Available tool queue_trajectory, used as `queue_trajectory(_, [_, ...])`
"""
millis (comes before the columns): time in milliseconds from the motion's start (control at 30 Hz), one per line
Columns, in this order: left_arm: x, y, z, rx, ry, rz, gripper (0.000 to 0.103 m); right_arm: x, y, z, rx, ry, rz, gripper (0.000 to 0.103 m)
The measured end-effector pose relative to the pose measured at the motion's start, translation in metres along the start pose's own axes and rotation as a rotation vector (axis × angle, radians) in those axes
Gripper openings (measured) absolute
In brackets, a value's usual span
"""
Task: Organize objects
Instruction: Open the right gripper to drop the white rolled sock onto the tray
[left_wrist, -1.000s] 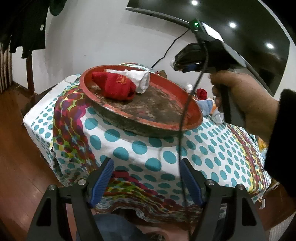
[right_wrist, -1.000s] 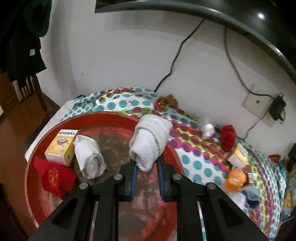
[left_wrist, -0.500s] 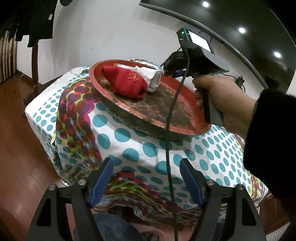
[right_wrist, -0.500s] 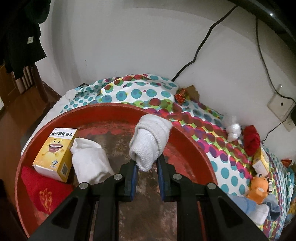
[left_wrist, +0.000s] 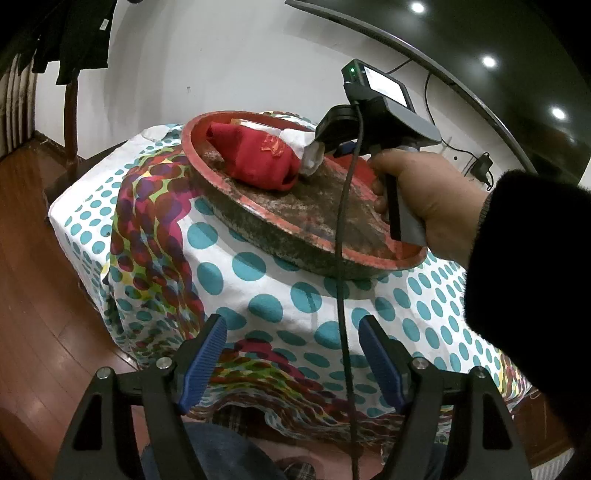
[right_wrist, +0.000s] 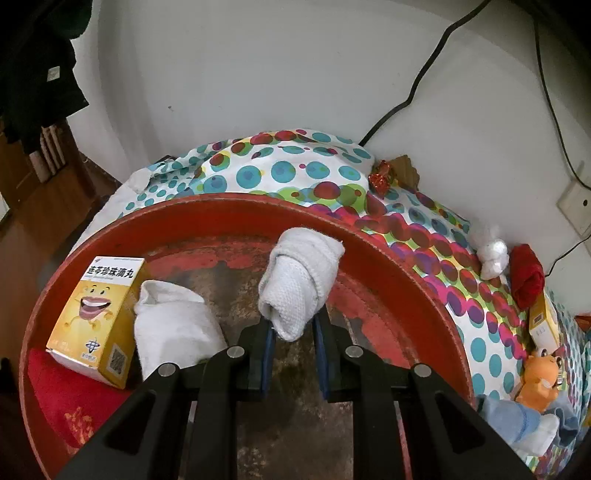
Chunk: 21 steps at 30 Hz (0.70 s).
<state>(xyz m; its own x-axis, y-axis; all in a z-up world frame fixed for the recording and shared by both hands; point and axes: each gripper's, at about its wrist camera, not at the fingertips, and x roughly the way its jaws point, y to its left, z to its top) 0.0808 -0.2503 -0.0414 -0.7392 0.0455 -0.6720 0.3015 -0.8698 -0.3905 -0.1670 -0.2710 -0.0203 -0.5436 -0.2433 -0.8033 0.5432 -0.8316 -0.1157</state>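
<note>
So far, a fair part of the sorting looks done, judged from what already lies in the red tray (right_wrist: 399, 258). Going from left to right in the right wrist view: a red cloth with a gold mark (right_wrist: 70, 398) sits low to the left of the right claw (right_wrist: 293, 354), at the tray's near-left edge. Just above it a yellow box with a smiling cartoon face (right_wrist: 94, 317) leans partly on that cloth. Next, touching the box and just left of the claw, rests a rolled white sock (right_wrist: 173, 328). The right claw itself is clamped on a second white sock roll (right_wrist: 301, 284), which sticks up ahead of its fingertips over the middle of the tray, apparently not yet set down; releasing it beside the first roll seems the step in hand.

Right of the claw, outside the tray on the dotted surface (right_wrist: 288, 170), several things seem left to collect: a white crumpled lump (right_wrist: 493, 254), a red cloth bundle (right_wrist: 526, 277), another small yellow box (right_wrist: 543, 325), an orange toy figure (right_wrist: 539, 380) and a pale blue fabric piece (right_wrist: 509, 417).

The left claw (left_wrist: 291, 354) stands wide apart with nothing between its blue pads (left_wrist: 205, 350), hanging short of the surface's front edge, well below the tray.
</note>
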Motion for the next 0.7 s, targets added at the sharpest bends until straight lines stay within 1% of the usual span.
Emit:
queue_trajectory(300, [0.001, -0.002, -0.001, 0.01, 0.003, -0.001, 0.076, 0.006, -0.002, 0.0, 0.013, 0.008, -0.007, 0.018])
queue_trajectory(333, [0.001, -0.002, -0.002, 0.01, 0.003, -0.001, 0.076, 0.009, -0.002, 0.0, 0.015, 0.016, -0.002, 0.02])
queue_trajectory(400, [0.001, -0.003, -0.001, 0.012, 0.003, -0.001, 0.076, 0.019, -0.004, -0.002, 0.029, 0.066, 0.019, 0.022])
queue_trajectory(433, [0.002, -0.003, -0.001, 0.014, 0.003, -0.001, 0.076, 0.022, -0.005, -0.003, 0.042, 0.092, 0.027, 0.026])
queue_trajectory(467, [0.002, -0.004, -0.001, 0.016, 0.002, -0.001, 0.076, 0.02, -0.008, -0.004, 0.057, 0.087, 0.029, 0.028])
queue_trajectory(500, [0.002, -0.004, -0.001, 0.019, 0.0, -0.001, 0.076, 0.012, -0.011, -0.005, 0.072, 0.055, 0.031, 0.038])
queue_trajectory(533, [0.001, -0.005, 0.0, 0.023, -0.005, 0.0, 0.076, 0.003, -0.013, -0.005, 0.08, 0.027, 0.033, 0.056])
queue_trajectory(567, [0.0, -0.005, 0.0, 0.023, -0.01, 0.0, 0.076, -0.011, -0.017, -0.007, 0.087, -0.016, 0.031, 0.066])
queue_trajectory(600, [-0.002, -0.005, 0.0, 0.023, -0.018, -0.002, 0.076, -0.023, -0.02, -0.009, 0.085, -0.054, 0.024, 0.079])
queue_trajectory(633, [-0.005, -0.007, 0.0, 0.028, -0.034, -0.006, 0.076, -0.04, -0.024, -0.013, 0.075, -0.105, 0.015, 0.083])
queue_trajectory(700, [-0.012, -0.012, -0.001, 0.05, -0.067, -0.016, 0.076, -0.067, -0.038, -0.023, 0.055, -0.168, -0.04, 0.084])
